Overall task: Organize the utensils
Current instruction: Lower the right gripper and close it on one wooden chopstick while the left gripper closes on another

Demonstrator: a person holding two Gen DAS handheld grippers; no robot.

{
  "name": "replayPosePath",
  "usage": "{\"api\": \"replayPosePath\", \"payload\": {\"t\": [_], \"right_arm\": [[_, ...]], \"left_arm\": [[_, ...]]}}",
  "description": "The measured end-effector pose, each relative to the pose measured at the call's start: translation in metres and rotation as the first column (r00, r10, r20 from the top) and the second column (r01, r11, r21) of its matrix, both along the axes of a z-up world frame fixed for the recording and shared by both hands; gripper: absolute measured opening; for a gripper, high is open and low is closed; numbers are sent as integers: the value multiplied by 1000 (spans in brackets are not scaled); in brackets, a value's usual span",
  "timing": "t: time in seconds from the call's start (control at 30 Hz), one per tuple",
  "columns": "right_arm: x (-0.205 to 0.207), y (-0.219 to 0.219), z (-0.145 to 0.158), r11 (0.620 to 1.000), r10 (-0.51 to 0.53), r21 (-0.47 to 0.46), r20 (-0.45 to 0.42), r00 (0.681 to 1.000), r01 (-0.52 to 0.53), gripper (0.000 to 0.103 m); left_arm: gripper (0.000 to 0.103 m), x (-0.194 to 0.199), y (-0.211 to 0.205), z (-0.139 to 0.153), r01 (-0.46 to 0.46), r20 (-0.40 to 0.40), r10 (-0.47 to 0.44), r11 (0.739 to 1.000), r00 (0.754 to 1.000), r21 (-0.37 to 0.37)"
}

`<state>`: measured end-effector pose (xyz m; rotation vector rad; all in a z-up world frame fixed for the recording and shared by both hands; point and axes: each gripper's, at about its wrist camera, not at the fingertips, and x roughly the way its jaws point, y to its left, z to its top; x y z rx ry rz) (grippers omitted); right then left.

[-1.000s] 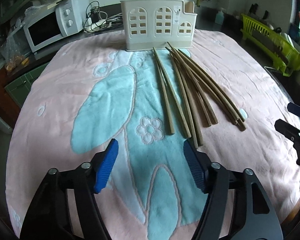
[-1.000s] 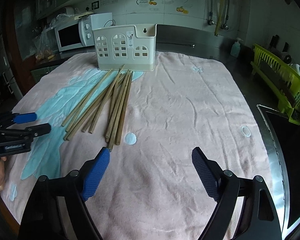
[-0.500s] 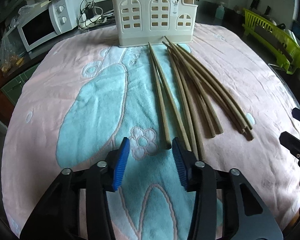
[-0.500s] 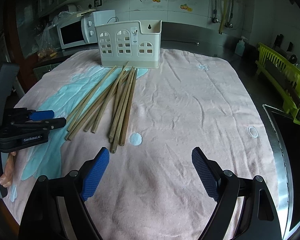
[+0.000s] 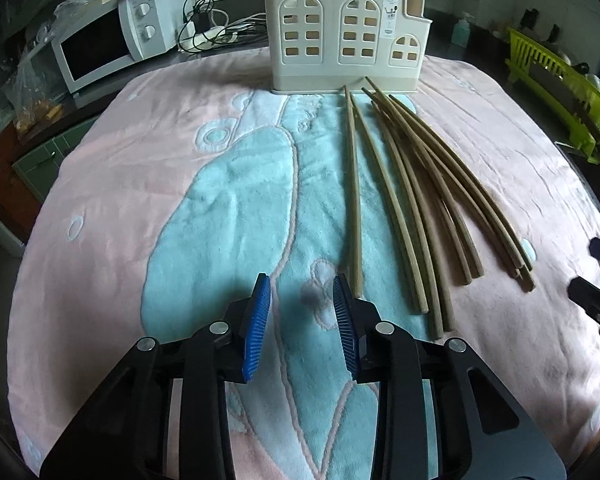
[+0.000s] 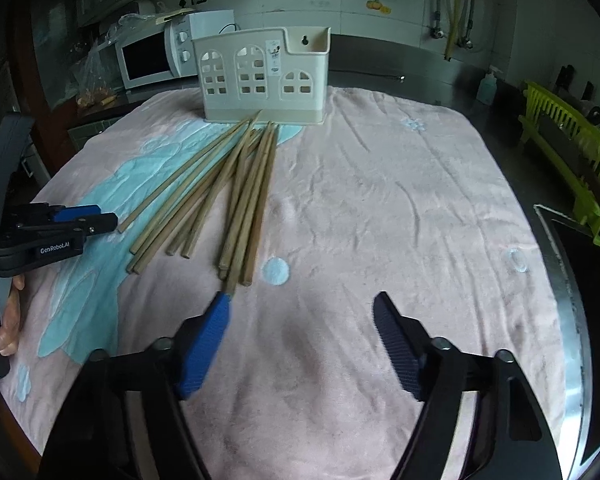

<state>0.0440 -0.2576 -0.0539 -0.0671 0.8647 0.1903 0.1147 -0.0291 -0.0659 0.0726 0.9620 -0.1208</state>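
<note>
Wooden chopsticks (image 5: 404, 196) lie loose in a fan on a pink towel (image 5: 140, 168) with a pale blue figure, their far tips gathered just before the cream utensil holder (image 5: 346, 36) and their near ends spread toward the towel's near edge. The holder, pierced with arched window cut-outs, stands upright at the towel's far edge, about midway along it. The leftmost chopstick (image 5: 353, 184) lies a little apart from the rest.

Left gripper (image 5: 302, 296): jaws narrow and closing, nothing between the blue pads; the right-hand pad stands just beside the near end of the leftmost chopstick, which lies outside the gap. Whether pad and stick touch cannot be told.

Right gripper (image 6: 302, 310): jaws fairly wide and closing, only bare towel between them; its left finger, blurred, sits at the near ends of the rightmost sticks, contact unclear. A person's fingers (image 6: 10, 320) show beneath the left gripper in the right wrist view.

The towel covers a counter. Behind its far left corner stands a white microwave (image 5: 112, 44) with cables beside it; a lime-green dish rack (image 5: 564, 92) stands off the right edge; the tiled wall carries pipes and fruit decals (image 6: 378, 6).
</note>
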Motion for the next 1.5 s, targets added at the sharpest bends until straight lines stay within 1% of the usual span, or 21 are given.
{"api": "replayPosePath", "payload": {"t": [0.27,0.4,0.5,0.63,0.67,0.7,0.77,0.87,0.93,1.0,1.13,1.23,1.3,1.33,1.4,1.5], "right_arm": [[17,14,-12,998,45,-44,-44,998,-47,52],[25,20,-19,995,68,-73,-64,996,-72,49],[27,28,-20,991,89,-94,-58,994,-95,48],[34,33,-24,990,95,-95,-65,993,-101,40],[35,32,-25,991,93,-88,-64,994,-98,40],[36,31,-24,992,87,-84,-64,994,-92,38],[38,27,-23,994,65,-84,-64,996,-71,29],[40,19,-22,996,41,-77,-69,997,-47,29],[41,18,-21,996,37,-79,-64,997,-42,29],[42,20,-22,996,49,-67,-65,997,-53,29],[45,27,-25,996,56,-68,-67,996,-61,29],[47,24,-25,997,53,-46,-71,996,-57,25],[47,22,-25,998,51,-42,-70,996,-54,21],[47,21,-24,998,47,-42,-69,997,-50,15],[47,19,-24,998,47,-35,-69,997,-49,14],[48,19,-24,998,46,-38,-67,997,-49,11]], "left_arm": [[33,0,-3,-6,19,-9,-19,1000,1000,-10],[33,0,-3,-6,26,-8,-26,1000,1000,-13],[33,0,-2,-6,27,-7,-28,999,1000,-17],[33,1,-3,-6,32,-4,-33,999,999,-14],[33,1,-4,-6,34,-3,-34,999,999,-13],[33,2,-4,-6,35,-2,-35,999,999,-11],[33,3,-1,-7,25,0,-25,1000,1000,0],[33,5,5,-6,10,-3,-11,1000,1000,-25],[33,5,5,-5,17,-1,-17,999,1000,-43],[33,4,3,-5,34,-4,-34,996,999,-79],[33,6,-6,-8,37,8,-37,998,999,-53],[33,6,-7,-6,43,6,-43,997,999,-67],[33,2,-6,-3,48,17,-47,994,999,-99],[33,0,-4,0,46,31,-43,992,999,-113],[33,-3,-3,4,53,43,-47,989,998,-141],[33,-3,-8,3,77,38,-73,990,997,-115]]}}
